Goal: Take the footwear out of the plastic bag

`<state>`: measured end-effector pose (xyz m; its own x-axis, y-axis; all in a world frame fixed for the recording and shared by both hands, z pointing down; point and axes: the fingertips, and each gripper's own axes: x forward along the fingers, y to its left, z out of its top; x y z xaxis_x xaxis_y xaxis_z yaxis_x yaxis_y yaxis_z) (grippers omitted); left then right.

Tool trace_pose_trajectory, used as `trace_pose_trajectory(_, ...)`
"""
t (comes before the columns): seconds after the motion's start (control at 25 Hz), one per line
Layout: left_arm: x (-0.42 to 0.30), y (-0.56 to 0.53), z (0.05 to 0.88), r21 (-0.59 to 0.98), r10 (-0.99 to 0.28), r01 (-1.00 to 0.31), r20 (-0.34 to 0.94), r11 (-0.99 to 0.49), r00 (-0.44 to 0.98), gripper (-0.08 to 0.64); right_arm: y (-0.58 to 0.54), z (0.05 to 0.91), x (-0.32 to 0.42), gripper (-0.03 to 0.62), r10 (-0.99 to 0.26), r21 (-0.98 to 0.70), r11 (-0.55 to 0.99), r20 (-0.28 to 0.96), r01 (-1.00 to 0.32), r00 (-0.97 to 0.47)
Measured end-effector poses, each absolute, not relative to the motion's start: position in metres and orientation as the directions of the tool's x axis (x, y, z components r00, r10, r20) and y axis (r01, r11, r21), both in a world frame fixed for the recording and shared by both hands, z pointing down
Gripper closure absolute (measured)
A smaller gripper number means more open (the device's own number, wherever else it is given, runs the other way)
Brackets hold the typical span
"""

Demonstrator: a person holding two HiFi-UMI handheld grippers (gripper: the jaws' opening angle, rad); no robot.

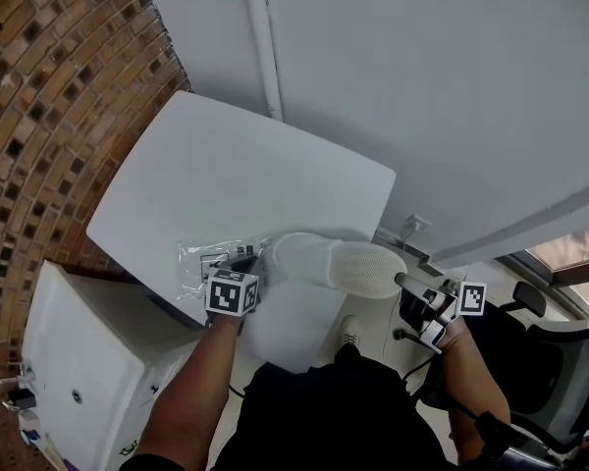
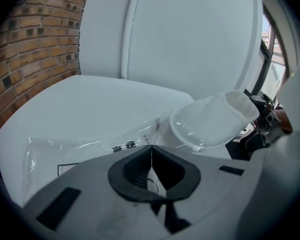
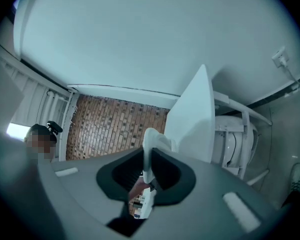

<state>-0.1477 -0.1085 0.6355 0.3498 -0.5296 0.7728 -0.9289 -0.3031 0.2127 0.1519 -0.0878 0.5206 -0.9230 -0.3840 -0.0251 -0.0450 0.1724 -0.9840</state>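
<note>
Head view: plastic bag (image 1: 201, 261) on white table (image 1: 236, 170); white wall (image 1: 452, 86), brick wall (image 1: 49, 86)

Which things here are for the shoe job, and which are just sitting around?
For the job:
white mesh fabric shoe
clear crinkly plastic bag
left tongs, shut on the bag
right tongs, shut on the shoe

Just sitting around:
white flat-topped table
white boxy cabinet
black mesh office chair

Small black print on the plastic bag (image 2: 80, 151), too small to read
</note>
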Motion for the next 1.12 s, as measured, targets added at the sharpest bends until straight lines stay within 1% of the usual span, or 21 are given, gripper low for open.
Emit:
trace_pose_trajectory(0.24, -0.150, -0.143, 0.627, 0.229, -0.558, -0.942, 0.762, -0.245, 0.330, 0.551, -0.086, 0.489, 0.179, 0.540, -0.467, -0.974, 0.229, -0.110, 0.000, -0.878)
trace_pose_trajectory(0.4, -0.151, -0.164, 0.624, 0.247, -0.572, -0.944, 0.752, -0.217, 0.328, 0.551, -0.076, 0.477, 0.179, 0.540, -0.435, -0.966, 0.259, -0.122, 0.006, -0.892)
trace_pose_trajectory(0.64, -0.150, -0.174, 0.615, 0.298, -0.606, -0.934, 0.713, -0.194, 0.354, 0.547, -0.053, 0.487, 0.162, 0.540, -0.369, -0.968, 0.250, -0.073, -0.023, -0.927)
trace_pose_trajectory(0.68, -0.148, -0.174, 0.613, 0.314, -0.612, -0.929, 0.701, -0.196, 0.366, 0.528, -0.050, 0.491, 0.158, 0.540, -0.358, -0.969, 0.244, -0.062, -0.029, -0.932)
trace_pose_trajectory(0.76, -0.145, -0.173, 0.608, 0.349, -0.623, -0.914, 0.674, -0.205, 0.397, 0.458, -0.044, 0.499, 0.149, 0.540, -0.336, -0.972, 0.232, -0.047, -0.034, -0.941)
trace_pose_trajectory(0.8, -0.144, -0.171, 0.604, 0.361, -0.630, -0.908, 0.659, -0.214, 0.411, 0.435, -0.042, 0.502, 0.145, 0.540, -0.325, -0.973, 0.226, -0.044, -0.033, -0.945)
trace_pose_trajectory(1.0, -0.151, -0.162, 0.576, 0.400, -0.674, -0.881, 0.580, -0.252, 0.457, 0.370, -0.038, 0.513, 0.119, 0.540, -0.260, -0.979, 0.203, -0.039, -0.015, -0.965)
trace_pose_trajectory(1.12, -0.166, -0.146, 0.552, 0.402, -0.709, -0.878, 0.539, -0.258, 0.455, 0.368, -0.034, 0.519, 0.095, 0.539, -0.203, -0.981, 0.193, -0.037, -0.003, -0.979)
